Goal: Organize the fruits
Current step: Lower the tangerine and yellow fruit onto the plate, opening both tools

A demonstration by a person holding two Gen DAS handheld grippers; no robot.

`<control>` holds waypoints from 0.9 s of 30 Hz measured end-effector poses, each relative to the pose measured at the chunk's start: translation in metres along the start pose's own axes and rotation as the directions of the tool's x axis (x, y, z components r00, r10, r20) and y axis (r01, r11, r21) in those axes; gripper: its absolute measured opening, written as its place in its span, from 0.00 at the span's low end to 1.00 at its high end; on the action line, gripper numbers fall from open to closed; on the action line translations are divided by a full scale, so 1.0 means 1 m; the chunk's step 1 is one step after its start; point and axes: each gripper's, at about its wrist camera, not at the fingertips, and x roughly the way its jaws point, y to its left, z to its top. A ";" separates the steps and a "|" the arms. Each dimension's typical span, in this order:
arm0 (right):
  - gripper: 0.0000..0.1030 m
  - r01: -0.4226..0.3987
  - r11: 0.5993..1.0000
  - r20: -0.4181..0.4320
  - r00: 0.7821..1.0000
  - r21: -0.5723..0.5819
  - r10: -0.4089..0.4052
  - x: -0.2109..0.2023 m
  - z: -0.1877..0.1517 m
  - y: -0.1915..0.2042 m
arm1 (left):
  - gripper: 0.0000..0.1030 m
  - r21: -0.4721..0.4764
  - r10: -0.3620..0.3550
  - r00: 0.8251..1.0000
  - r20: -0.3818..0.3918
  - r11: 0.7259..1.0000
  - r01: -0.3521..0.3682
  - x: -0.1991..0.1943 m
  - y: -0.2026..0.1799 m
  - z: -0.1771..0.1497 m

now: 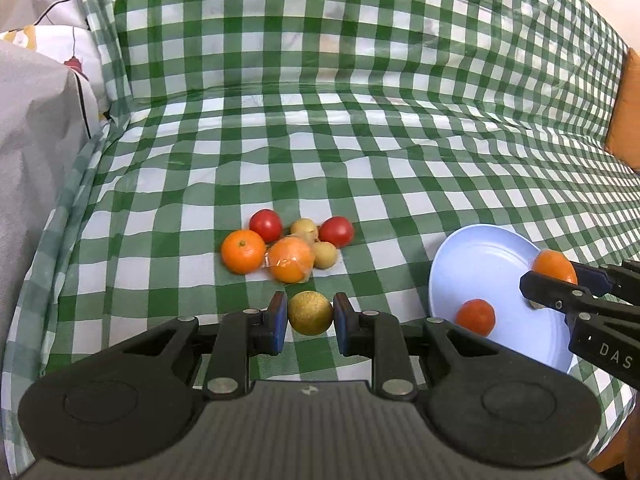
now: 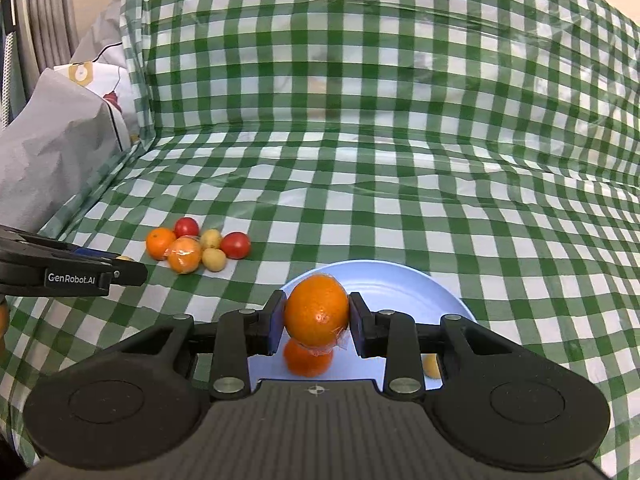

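Note:
My left gripper [image 1: 310, 314] is shut on a small yellow-brown round fruit [image 1: 310, 313], held just above the checked cloth, near a pile of fruit: an orange [image 1: 243, 251], a plastic-wrapped orange [image 1: 291, 259], two red tomatoes [image 1: 265, 225], and two pale yellow fruits [image 1: 323, 255]. My right gripper [image 2: 317, 316] is shut on a plastic-wrapped orange [image 2: 317, 310] over the light blue plate [image 2: 400, 284]. Another orange [image 2: 307, 358] lies on the plate beneath it. A pale yellow fruit [image 2: 431, 365] sits on the plate's right, partly hidden by my gripper.
A green-and-white checked plastic cloth [image 1: 360, 140] covers the seat and rises up the back. Grey and patterned bedding [image 1: 36, 128] lies at the left. An orange cushion [image 1: 626, 112] is at the far right. The left gripper also shows in the right wrist view [image 2: 120, 274].

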 end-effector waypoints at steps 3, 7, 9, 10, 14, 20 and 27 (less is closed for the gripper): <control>0.34 0.005 1.000 0.003 1.000 0.004 -0.005 -0.001 0.001 -0.003 | 0.26 0.007 -0.005 1.000 0.000 1.000 0.005 0.002 -0.001 0.001; 0.34 0.010 1.000 0.002 1.000 0.006 -0.010 -0.001 0.001 -0.005 | 0.26 0.019 -0.008 1.000 0.000 1.000 0.008 0.003 -0.005 0.001; 0.34 0.013 1.000 0.002 1.000 0.008 -0.013 -0.001 0.001 -0.006 | 0.26 0.025 -0.012 1.000 0.001 1.000 0.012 0.005 -0.004 0.001; 0.34 0.014 1.000 0.002 1.000 0.009 -0.014 -0.002 0.001 -0.006 | 0.26 0.023 -0.011 1.000 0.001 1.000 0.011 0.004 -0.004 0.001; 0.34 0.021 1.000 0.001 1.000 0.013 -0.021 -0.002 0.001 -0.007 | 0.26 0.022 -0.014 1.000 0.003 1.000 0.014 0.005 -0.003 0.001; 0.34 0.027 0.999 -0.003 1.000 0.017 -0.027 -0.001 0.000 -0.007 | 0.26 0.022 -0.014 1.000 0.002 1.000 0.014 0.005 -0.002 0.002; 0.34 0.028 1.000 -0.006 1.000 0.013 -0.028 -0.001 0.000 -0.007 | 0.26 0.023 -0.009 1.000 0.000 1.000 0.009 0.004 -0.002 0.001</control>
